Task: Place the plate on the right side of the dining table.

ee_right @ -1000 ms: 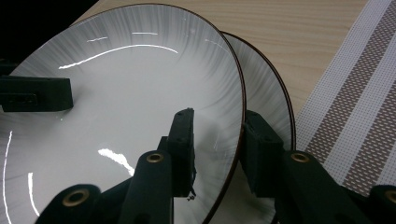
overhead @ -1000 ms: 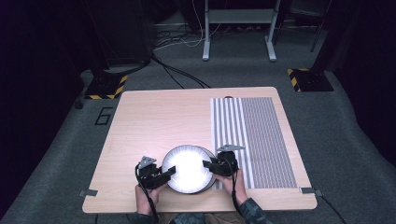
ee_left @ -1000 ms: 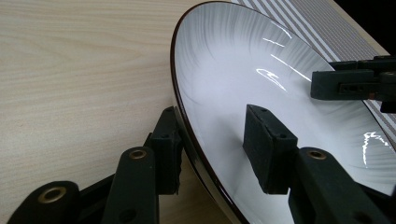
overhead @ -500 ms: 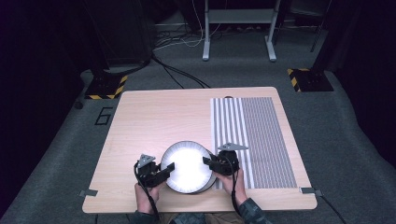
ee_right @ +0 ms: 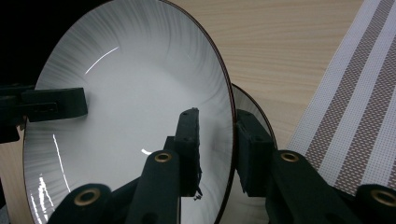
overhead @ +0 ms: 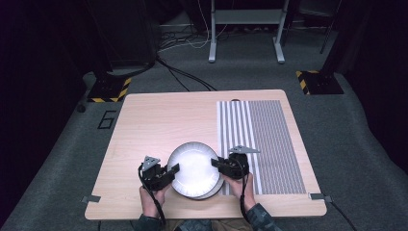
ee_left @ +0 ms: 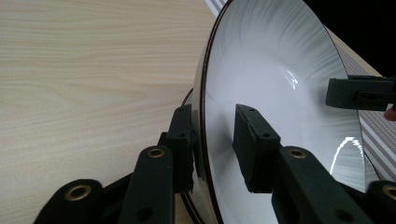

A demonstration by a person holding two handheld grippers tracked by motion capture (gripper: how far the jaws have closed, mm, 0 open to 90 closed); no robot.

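Note:
A white plate (overhead: 195, 166) with a thin dark rim lies near the table's front edge, between both grippers. My left gripper (overhead: 172, 169) holds its left rim, one jaw under the plate (ee_left: 280, 70) and one inside it. My right gripper (overhead: 216, 163) takes the opposite rim of the plate (ee_right: 130, 70) the same way. Both pairs of jaws have just been closing, with the rim between them. Under it a second plate (ee_right: 254, 105) shows its edge. Across the dish from my left gripper (ee_left: 212, 112) I see the other jaw tip. My right gripper (ee_right: 218, 119) straddles the rim.
A striped grey and white placemat (overhead: 260, 139) covers the right part of the wooden table (overhead: 163, 120), just right of my right hand. Bare wood stretches behind and left of the plates. Cables and stand legs lie on the dark floor beyond the table.
Both grippers' jaws have drawn in a little on the plate's rim. The hands and the plate stay where they were.

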